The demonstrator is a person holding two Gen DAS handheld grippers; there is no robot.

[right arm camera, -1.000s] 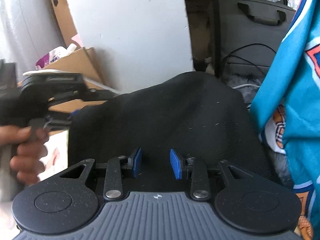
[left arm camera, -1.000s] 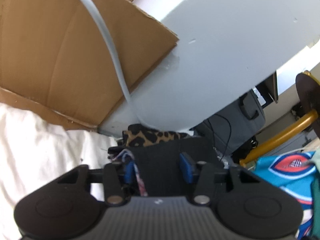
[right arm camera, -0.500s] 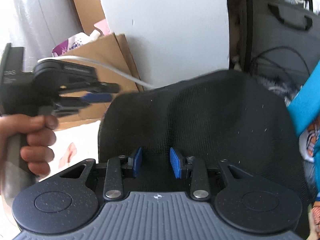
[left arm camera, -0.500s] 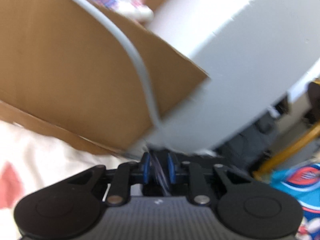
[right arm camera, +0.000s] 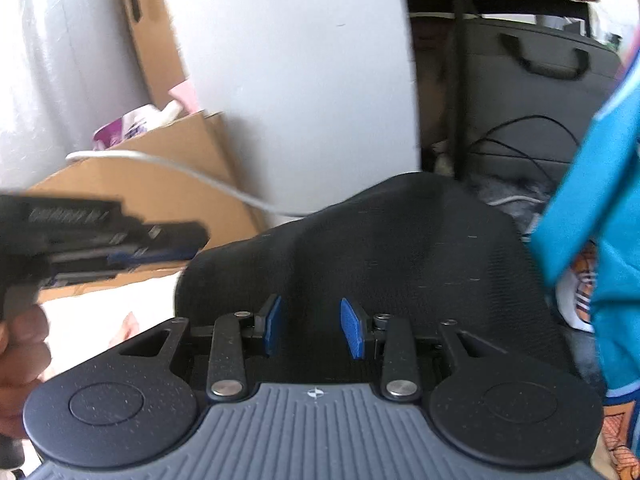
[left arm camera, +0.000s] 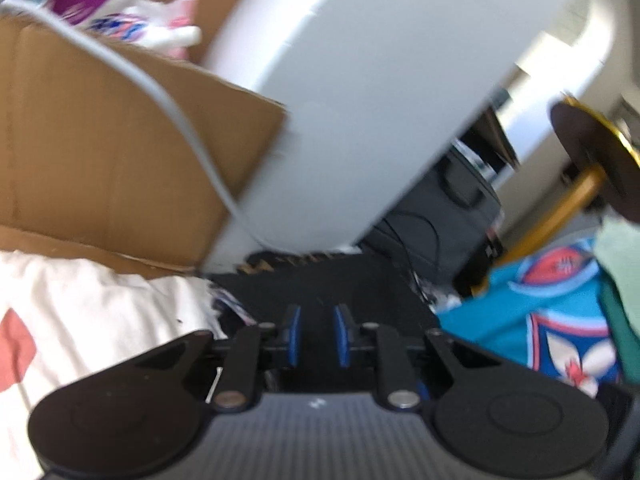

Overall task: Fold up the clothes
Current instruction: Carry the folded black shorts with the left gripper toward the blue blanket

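Observation:
A black garment bulges up just ahead of my right gripper. The blue pads stand part way together with the black cloth between them. In the left wrist view the same black garment lies at my left gripper, whose pads are close together on its near edge. The right wrist view shows the left gripper side-on at the garment's left corner, held by a hand. How firmly the pads pinch the cloth is hidden.
A teal printed jersey hangs at the right. Behind stand a cardboard box with a white cable over it, a white panel and a dark bag. A cream sheet lies at the left.
The left jaws went from wide open to nearly together on the garment's edge, and that gripper tilted and shifted. The right jaws kept the same gap while the background slid.

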